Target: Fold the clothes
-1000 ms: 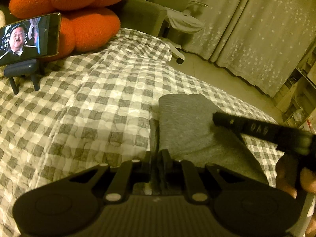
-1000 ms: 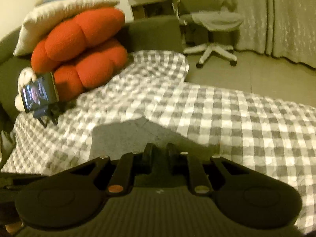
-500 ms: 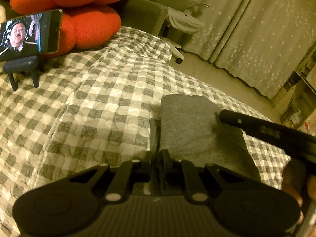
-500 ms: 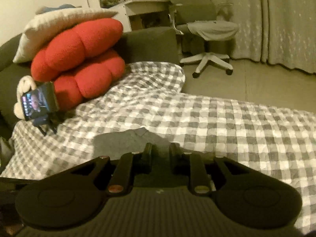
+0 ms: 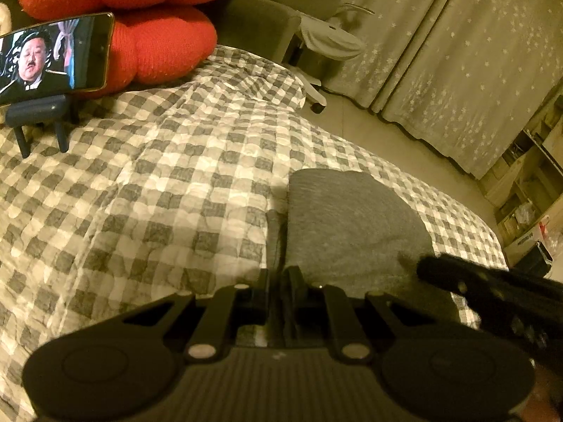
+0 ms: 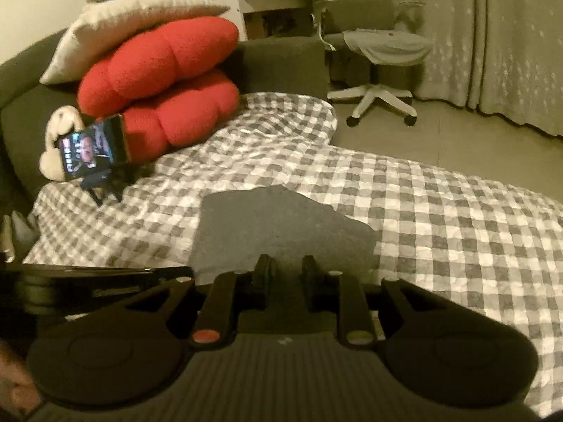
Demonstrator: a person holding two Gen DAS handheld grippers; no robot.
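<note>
Grey garment (image 5: 352,228): folded into a compact pad on the checked quilt (image 5: 158,193), lying directly ahead of both sets of jaws.
Left gripper (image 5: 281,281): jaws clenched on a dark strip of the garment's near left edge; the fabric runs up between the fingers. Unchanged over the last second.
Right gripper (image 6: 286,270): jaws parted, with a clear gap between the fingers and nothing between them. A second ago they stood almost together at the garment's near edge; they have since let go.
Right gripper position: it has drawn back and slightly up from the garment. More of the grey panel now shows ahead of its jaws, and in the left view its tip sits at the near right corner instead of across the middle.
Meaning for task: judged a completed fold, with the right side released. The left corner remains held, so the garment is not yet freed.
Phone (image 5: 52,59): on its stand, far left of the left jaws, well apart from the work.
</note>
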